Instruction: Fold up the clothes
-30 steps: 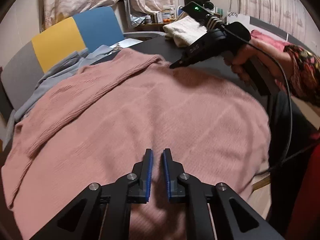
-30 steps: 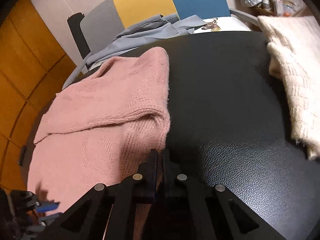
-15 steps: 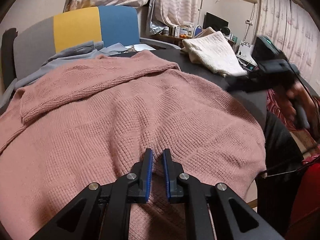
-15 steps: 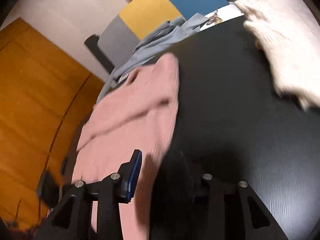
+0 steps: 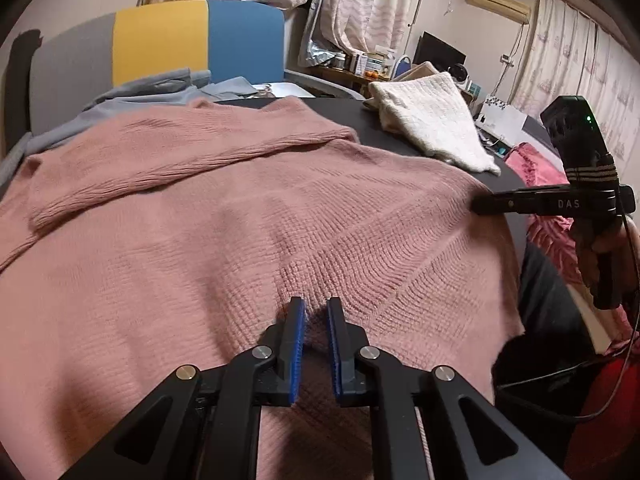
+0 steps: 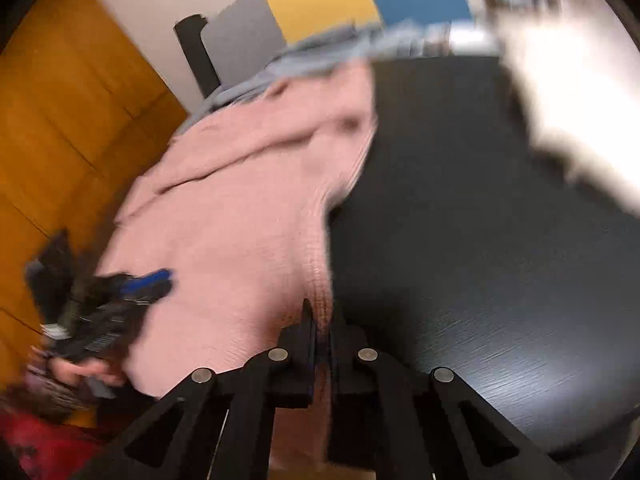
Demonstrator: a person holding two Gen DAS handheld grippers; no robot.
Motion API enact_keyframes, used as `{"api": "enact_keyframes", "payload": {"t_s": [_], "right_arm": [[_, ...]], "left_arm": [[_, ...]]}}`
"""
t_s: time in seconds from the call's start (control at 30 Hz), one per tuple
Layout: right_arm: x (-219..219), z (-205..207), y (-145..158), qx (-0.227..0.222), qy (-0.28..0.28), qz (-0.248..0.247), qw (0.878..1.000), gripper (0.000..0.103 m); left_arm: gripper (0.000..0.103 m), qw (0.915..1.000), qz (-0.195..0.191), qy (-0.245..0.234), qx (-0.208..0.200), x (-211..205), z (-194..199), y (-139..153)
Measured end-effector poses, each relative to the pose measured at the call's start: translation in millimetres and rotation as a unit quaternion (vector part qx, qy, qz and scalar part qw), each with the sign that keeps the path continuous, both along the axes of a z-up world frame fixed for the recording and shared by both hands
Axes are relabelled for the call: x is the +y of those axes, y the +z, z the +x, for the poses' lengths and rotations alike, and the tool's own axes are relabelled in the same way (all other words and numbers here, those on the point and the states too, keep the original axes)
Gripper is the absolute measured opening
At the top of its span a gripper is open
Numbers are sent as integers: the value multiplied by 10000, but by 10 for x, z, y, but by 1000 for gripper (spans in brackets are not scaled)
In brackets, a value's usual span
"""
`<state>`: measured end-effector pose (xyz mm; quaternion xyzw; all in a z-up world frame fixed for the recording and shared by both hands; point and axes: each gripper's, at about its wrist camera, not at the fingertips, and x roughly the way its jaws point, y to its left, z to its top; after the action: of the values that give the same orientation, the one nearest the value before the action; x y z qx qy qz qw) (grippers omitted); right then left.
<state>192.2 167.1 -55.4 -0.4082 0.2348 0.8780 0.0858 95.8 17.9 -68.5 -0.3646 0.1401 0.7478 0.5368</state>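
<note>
Sweater (image 5: 248, 216) lying half-folded, one sleeve laid across.
I'm pinching its right-hand table-edge side in my right claw (image 6: 322, 320); left claw (image 5: 314, 316) is hovering, slightly parted; more folds remaining.

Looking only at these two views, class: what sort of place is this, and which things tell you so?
Most likely a lived-in room at home, not a workshop. Patterned curtains cover the windows, a wall air conditioner hangs high, and knitwear lies on a black table: a pink sweater and a folded cream sweater.

Bedroom clutter behind the table

A grey, yellow and blue chair (image 5: 160, 44) stands against patterned curtains (image 5: 360, 4); an air conditioner (image 5: 502, 0) hangs above a dark monitor (image 5: 438, 54).
</note>
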Motion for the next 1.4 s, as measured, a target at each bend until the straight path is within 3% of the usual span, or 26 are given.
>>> {"api": "enact_keyframes", "payload": {"t_s": [0.03, 0.1, 0.2, 0.3, 0.33, 0.37, 0.43, 0.47, 0.57, 0.7, 0.77, 0.87, 1.0, 1.13, 1.27, 1.33, 1.4], "right_arm": [[2, 19, 88, -64, -30, 370, 9993, 6], [55, 12, 121, -162, -13, 392, 9991, 6], [-36, -95, -100, -527, 808, -598, 9935, 10], [227, -65, 42, 8, 356, -589, 9976, 11], [314, -56, 89, 185, 205, -584, 9979, 16], [380, -153, 98, 251, 95, -526, 9983, 31], [512, -348, 116, 383, -126, -410, 9983, 51], [578, -445, 124, 448, -236, -352, 9981, 51], [776, -737, 150, 642, -565, -177, 9962, 51], [787, -1246, -46, 122, -427, 252, 9987, 48], [806, -1331, -83, -68, -384, 594, 9975, 14], [849, -1433, -100, -333, -436, 1063, 9928, 8], [1024, -1510, -132, -513, -764, 1429, 9854, 8], [1031, -1573, -110, -709, -576, 1449, 9852, 11], [975, -1439, 122, -781, -724, 1570, 9818, 24], [884, -1233, 308, -376, -1024, 1564, 9816, 32], [782, -1170, 392, 74, -982, 1310, 9865, 40]], "left_arm": [[10, 10000, -51, -28, 37, 1, 10, 10], [11, 9998, -154, -85, 111, 2, 28, 30], [11, 9991, -309, -169, 223, 3, 56, 59], [11, 9988, -380, -190, 256, -72, 14, 138], [16, 9987, -390, -186, 254, -110, -12, 173], [22, 9984, -409, -38, 393, -154, -59, 192], [22, 9964, -448, 260, 674, -244, -153, 229], [22, 9947, -467, 410, 814, -289, -200, 247], [22, 9936, -295, 946, 540, -494, -436, 227], [22, 9814, -488, 1736, 659, -752, -699, 88], [23, 9781, -418, 1978, 493, -815, -768, 32], [25, 9740, -87, 2252, 230, -861, -765, 3], [25, 9721, -78, 2310, 395, -817, -681, -14], [25, 9733, 103, 2291, -75, -988, -795, 47], [25, 9611, 176, 2757, 28, -1349, -944, 125], [25, 9533, 226, 3009, -98, -1487, -1134, 143], [25, 9482, 375, 3139, -321, -1544, -1309, 176]]}}
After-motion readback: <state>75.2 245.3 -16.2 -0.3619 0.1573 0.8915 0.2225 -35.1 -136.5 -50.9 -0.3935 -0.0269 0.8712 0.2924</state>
